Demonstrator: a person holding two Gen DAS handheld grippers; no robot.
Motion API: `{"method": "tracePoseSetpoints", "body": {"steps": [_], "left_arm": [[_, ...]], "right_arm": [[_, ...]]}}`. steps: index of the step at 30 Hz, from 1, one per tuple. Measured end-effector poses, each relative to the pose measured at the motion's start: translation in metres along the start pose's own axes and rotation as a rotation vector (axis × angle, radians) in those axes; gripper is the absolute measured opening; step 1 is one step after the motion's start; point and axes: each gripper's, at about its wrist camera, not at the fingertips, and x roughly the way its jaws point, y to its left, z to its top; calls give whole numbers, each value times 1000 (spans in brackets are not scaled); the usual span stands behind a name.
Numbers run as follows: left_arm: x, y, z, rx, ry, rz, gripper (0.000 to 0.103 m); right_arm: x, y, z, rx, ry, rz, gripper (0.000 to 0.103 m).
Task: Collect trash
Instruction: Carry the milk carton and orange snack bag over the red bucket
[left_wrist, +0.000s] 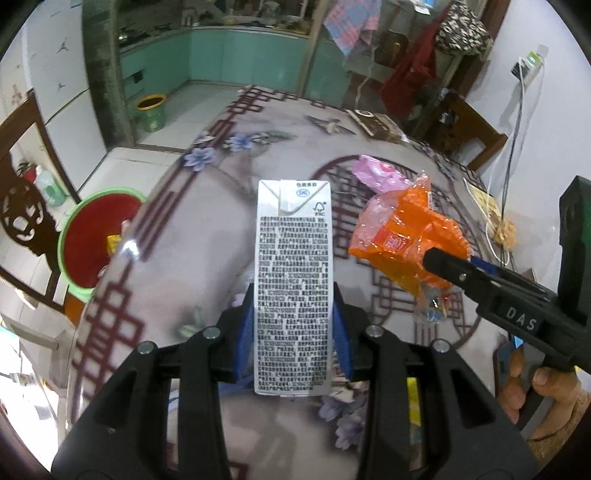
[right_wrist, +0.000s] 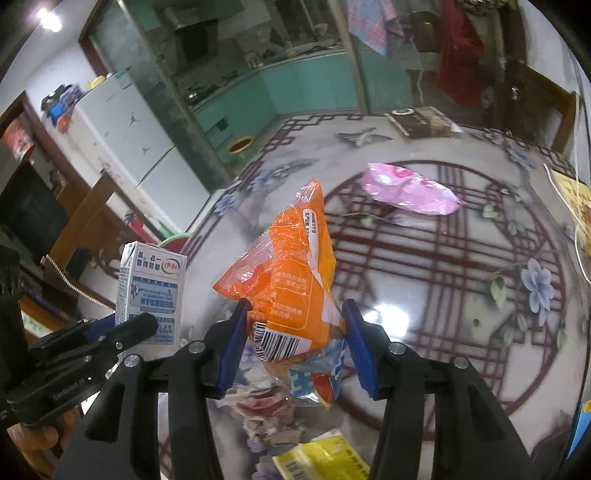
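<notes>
Left gripper (left_wrist: 291, 321): milk carton (left_wrist: 292, 284) is pinched across its narrow faces by the blue pads, low on the body, and is held up above the desk (left_wrist: 207, 236). Carton is judged light and probably empty; board walls are stiff along the edges but will crush if squeezed mid-panel, so a hold near the base or folded top is preferred. Coated surface looks slick; the rubber pads should cope.

Right gripper (right_wrist: 291, 332): orange snack wrapper (right_wrist: 291, 280) is caught between the pads at its lower, barcoded part, with the rest sticking up free. The fingers are set fairly wide and the film is bunched between them, so the hold is rated loose. Film is near weightless, soft, crinkly and slippery; it is best gripped where it is gathered thick, not by a single ply.

Left on the desk: pink wrapper (right_wrist: 410, 192) near the centre, same soft film, flat, so a pinch at a raised end seam is suggested. Yellow packet (right_wrist: 321, 461) lies at the near edge.

Desk is covered by a glossy patterned sheet, with strong glare; flat film may cling to it. A red basin with a green rim (left_wrist: 98, 240) sits low beside the desk on the left and already holds some scraps, so it is the likely bin. Kitchen with teal cabinets is seen behind glass doors.
</notes>
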Motion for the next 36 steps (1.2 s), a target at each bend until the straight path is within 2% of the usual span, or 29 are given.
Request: {"method": "tracePoseSetpoints", "body": {"steps": [14,19,25,36], "left_arm": [[-25,51,3,-49,-60,63,36],[-18,68,7,-47,-45,48,36],[-14,87,25,11,-47,16,36],[-2,145,52,86,-25,-28,36]], "right_arm": [[4,33,6,-31,-22,12,49],[5,38,4,-10,-28,-11,49],[5,50,9,47,-56,-54,49],[37,103,19,95,-51,-125,49]]}}
